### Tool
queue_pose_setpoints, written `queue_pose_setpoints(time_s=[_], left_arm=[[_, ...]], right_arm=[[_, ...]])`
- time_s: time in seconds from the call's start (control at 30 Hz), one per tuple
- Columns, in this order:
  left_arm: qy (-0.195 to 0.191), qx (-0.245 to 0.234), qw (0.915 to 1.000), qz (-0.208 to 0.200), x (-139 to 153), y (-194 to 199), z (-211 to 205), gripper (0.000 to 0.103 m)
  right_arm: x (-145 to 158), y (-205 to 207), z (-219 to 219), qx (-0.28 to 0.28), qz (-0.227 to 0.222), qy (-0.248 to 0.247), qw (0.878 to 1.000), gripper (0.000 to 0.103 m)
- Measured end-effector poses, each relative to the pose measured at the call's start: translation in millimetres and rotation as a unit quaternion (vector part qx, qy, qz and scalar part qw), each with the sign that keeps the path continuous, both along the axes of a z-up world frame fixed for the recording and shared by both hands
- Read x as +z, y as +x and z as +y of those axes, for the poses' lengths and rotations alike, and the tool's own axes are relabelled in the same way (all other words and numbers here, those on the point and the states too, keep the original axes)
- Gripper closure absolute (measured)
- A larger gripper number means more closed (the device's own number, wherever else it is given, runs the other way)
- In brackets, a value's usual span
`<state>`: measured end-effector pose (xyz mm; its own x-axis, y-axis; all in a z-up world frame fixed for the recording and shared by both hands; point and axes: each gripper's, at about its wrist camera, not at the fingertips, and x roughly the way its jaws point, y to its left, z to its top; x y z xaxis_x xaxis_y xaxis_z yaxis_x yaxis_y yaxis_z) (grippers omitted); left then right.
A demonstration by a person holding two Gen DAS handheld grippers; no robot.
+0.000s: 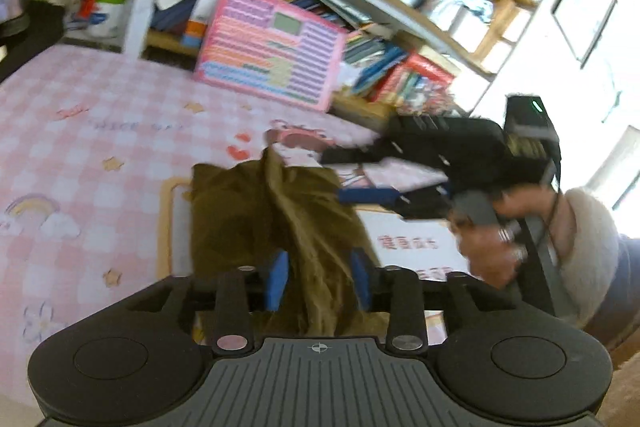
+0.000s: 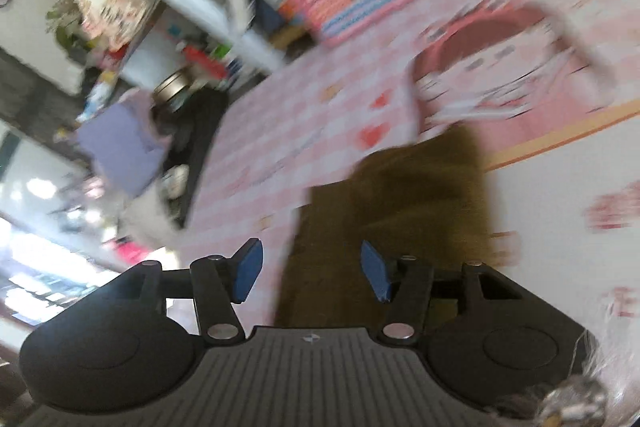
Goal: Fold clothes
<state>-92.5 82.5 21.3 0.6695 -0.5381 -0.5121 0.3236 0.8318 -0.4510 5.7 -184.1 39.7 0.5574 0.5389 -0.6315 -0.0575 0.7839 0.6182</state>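
The olive garment point(image 1: 256, 211) lay on the pink checked bench point(image 1: 80, 131), one ridge pinched in the left tool point(image 1: 320, 279). The right tool point(image 2: 312, 269) was wide, empty. It looked soft and limp; hems seemed best to grip.

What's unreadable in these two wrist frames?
- Left wrist view: the near end of the olive cloth runs behind the left claw body, so the grip there is hidden.
- Left wrist view: the right claw is smeared by motion; its finger gap is unclear.
- Right wrist view: heavy blur; cloth edges and folds are lost.
- Both views: printing on the pink mat is too blurred to read.
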Motion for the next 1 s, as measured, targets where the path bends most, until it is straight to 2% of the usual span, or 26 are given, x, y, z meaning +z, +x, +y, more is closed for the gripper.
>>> queue_pose_setpoints(time_s=[0.1,0.2,0.27,0.33,0.37,0.43,0.5,0.57,0.63,0.7,0.77,0.8,0.87,0.93,1.0], left_arm=[[-0.017,-0.009,0.9996,0.02,-8.7,18.4,1.2,0.051],[-0.057,0.009,0.996,0.068,-26.5,42.3,1.1,0.046],[-0.081,0.02,0.9913,0.102,-38.6,54.8,1.0,0.047],[-0.084,0.028,0.9881,0.126,-49.8,64.3,-2.2,0.05],[-0.082,0.029,0.9874,0.132,-52.8,66.5,-3.2,0.053],[-0.081,0.031,0.9866,0.138,-54.9,67.6,-2.8,0.076],[-0.08,0.019,0.9887,0.125,-49.0,64.9,-4.6,0.091],[-0.059,-0.004,0.9946,0.085,-35.8,59.1,-10.5,0.092],[-0.027,-0.019,0.9981,0.051,-28.0,52.4,-16.7,0.1],[0.006,-0.006,0.9985,0.054,-34.8,52.9,-19.0,0.1],[0.028,0.02,0.9958,0.085,-50.2,58.0,-14.7,0.099],[0.025,0.029,0.9952,0.09,-54.5,57.8,-10.9,0.098],[-0.007,0.032,0.996,0.083,-55.0,54.7,-2.5,0.086],[-0.046,0.035,0.9965,0.06,-50.1,49.7,4.4,0.049],[-0.066,0.036,0.9964,0.038,-46.4,48.6,7.1,0.041]], right_arm=[[0.2,-33.1,-11.0,-0.048,-0.021,-0.07,0.996,0.05],[-11.8,-56.2,-2.1,-0.059,-0.019,-0.117,0.991,0.05],[-24.6,-64.0,11.2,-0.042,-0.014,-0.141,0.989,0.05],[-40.1,-68.2,28.4,-0.021,-0.007,-0.173,0.985,0.05],[-46.2,-70.4,35.0,-0.017,-0.007,-0.194,0.981,0.049],[-51.2,-73.2,42.8,-0.01,-0.017,-0.221,0.975,0.049],[-51.5,-73.0,43.8,-0.011,-0.017,-0.225,0.974,0.049],[-52.3,-71.5,43.2,-0.014,-0.013,-0.223,0.975,0.049],[-52.7,-69.0,43.1,-0.016,-0.01,-0.22,0.975,0.048],[-52.2,-68.8,44.2,-0.014,-0.008,-0.225,0.974,0.047],[-52.9,-68.0,45.5,-0.01,-0.006,-0.229,0.973,0.046],[-53.4,-67.6,46.4,-0.007,-0.006,-0.232,0.973,0.045],[-54.4,-67.0,48.3,-0.002,-0.007,-0.238,0.971,0.044],[-55.3,-66.3,50.1,0.003,-0.008,-0.244,0.97,0.043],[-56.3,-65.6,51.9,0.008,-0.009,-0.25,0.968,0.043]])
